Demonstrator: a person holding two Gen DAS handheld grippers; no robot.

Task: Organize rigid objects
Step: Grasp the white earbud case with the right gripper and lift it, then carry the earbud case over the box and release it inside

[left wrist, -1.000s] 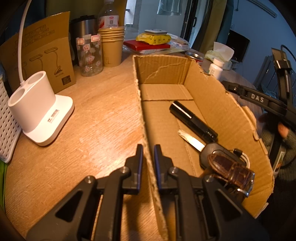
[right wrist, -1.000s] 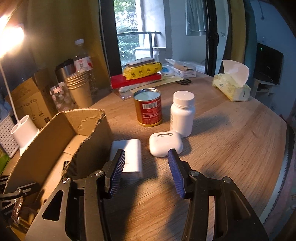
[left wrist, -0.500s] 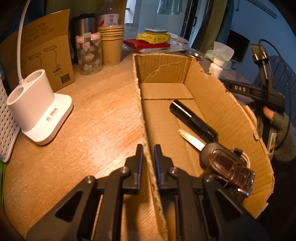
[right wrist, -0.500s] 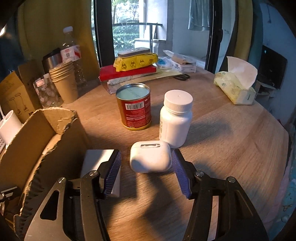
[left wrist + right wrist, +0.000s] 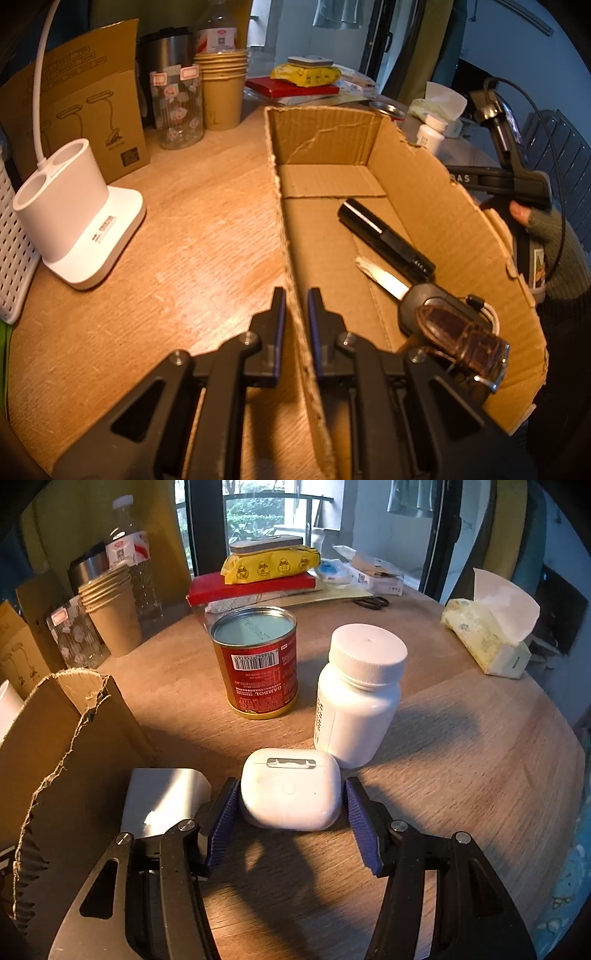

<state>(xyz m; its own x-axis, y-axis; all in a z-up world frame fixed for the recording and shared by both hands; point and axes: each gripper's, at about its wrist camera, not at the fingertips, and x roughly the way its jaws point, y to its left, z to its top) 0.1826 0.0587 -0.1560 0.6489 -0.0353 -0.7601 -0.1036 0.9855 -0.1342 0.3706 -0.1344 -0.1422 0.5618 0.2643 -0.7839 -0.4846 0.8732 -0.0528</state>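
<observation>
We see a home, probably a living or dining room. The round wooden table (image 5: 461, 738) carries everyday things: a stack of paper cups (image 5: 112, 616), a water bottle (image 5: 135, 561), a tissue pack (image 5: 487, 635) and a desk lamp base (image 5: 77, 221). Behind it a glass door (image 5: 266, 520) opens to a balcony with green trees.

Earbud case (image 5: 290, 789) hemmed: pill bottle (image 5: 357, 698) touching behind, white block (image 5: 162, 797) left; right side free.
</observation>
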